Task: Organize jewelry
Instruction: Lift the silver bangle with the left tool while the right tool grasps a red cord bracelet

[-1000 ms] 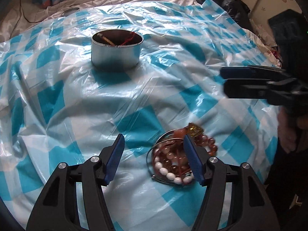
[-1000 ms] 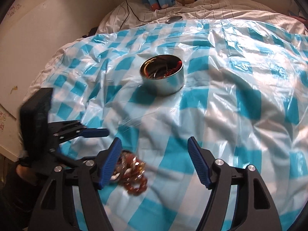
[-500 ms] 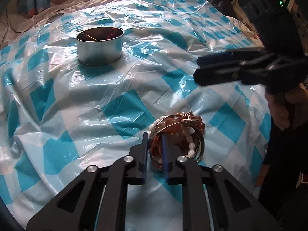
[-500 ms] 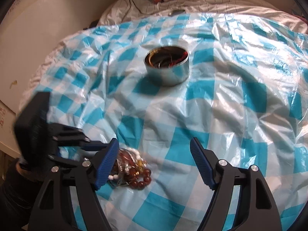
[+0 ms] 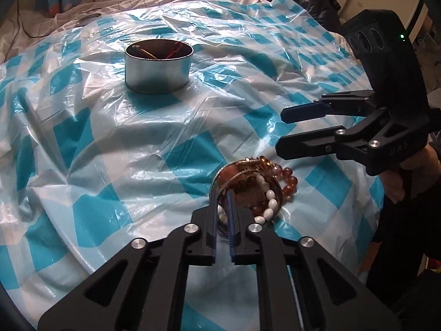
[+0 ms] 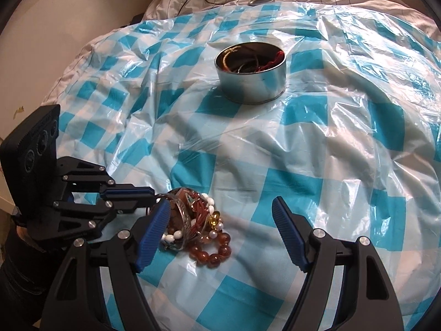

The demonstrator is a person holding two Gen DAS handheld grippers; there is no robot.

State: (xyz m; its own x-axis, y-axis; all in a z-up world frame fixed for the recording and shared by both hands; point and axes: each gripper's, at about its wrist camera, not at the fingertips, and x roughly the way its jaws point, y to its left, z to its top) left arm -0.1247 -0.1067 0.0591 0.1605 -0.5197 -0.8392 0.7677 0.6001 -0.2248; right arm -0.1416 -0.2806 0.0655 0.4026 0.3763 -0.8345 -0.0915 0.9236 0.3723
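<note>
Bed under blue-checked plastic sheet (image 6: 317,165). Round metal tin (image 6: 252,75), 12 o'clock, well apart from both tools, holds some jewelry. Right tool (image 6: 220,234) wide open, gripping nothing; bracelet pile (image 6: 198,226) at its 9 o'clock finger. Left tool (image 5: 223,215) nearly closed, pinching the silver bangle (image 5: 217,190) at pile's edge.

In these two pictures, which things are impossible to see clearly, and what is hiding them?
- Left wrist view: the inside of the metal tin; its near wall hides most of its contents.
- Left wrist view: the near part of the jewelry pile, behind the left gripper; exactly which piece the jaws pinch is unclear.
- Right wrist view: the pile's left side, covered by the right gripper's left finger.
- Both views: the person, cut off by the edge except a hand.
</note>
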